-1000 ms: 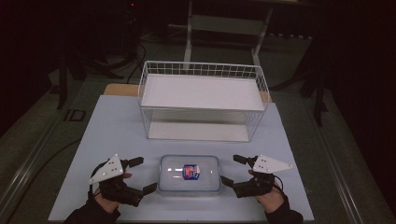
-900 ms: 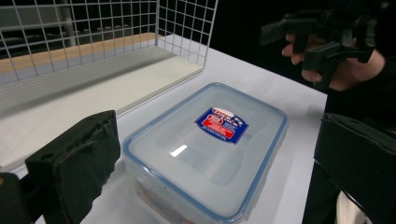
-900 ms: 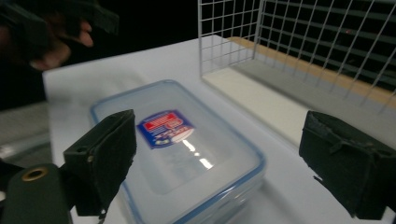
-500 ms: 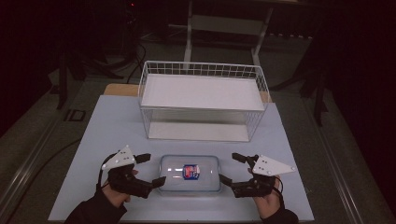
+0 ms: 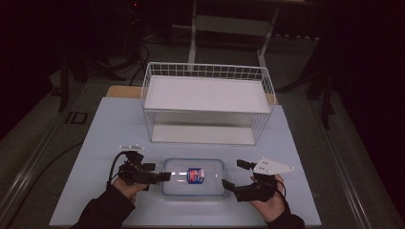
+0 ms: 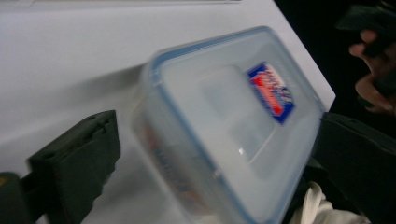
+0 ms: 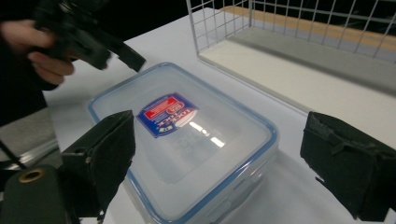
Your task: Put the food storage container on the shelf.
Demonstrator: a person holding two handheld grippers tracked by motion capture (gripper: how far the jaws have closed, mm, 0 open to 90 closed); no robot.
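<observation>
Looking from the high view, we see the box (image 5: 193, 177) just before the basket (image 5: 206, 102), unlifted. Our left gripper (image 6: 210, 154) straddles its end, jaws wide, just closing slightly. Our right gripper (image 7: 224, 154) gapes beside it.

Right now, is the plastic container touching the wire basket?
Apart. The high view shows a strip of bare table between the plastic container and the wire basket; the right gripper view shows the same gap.
</observation>
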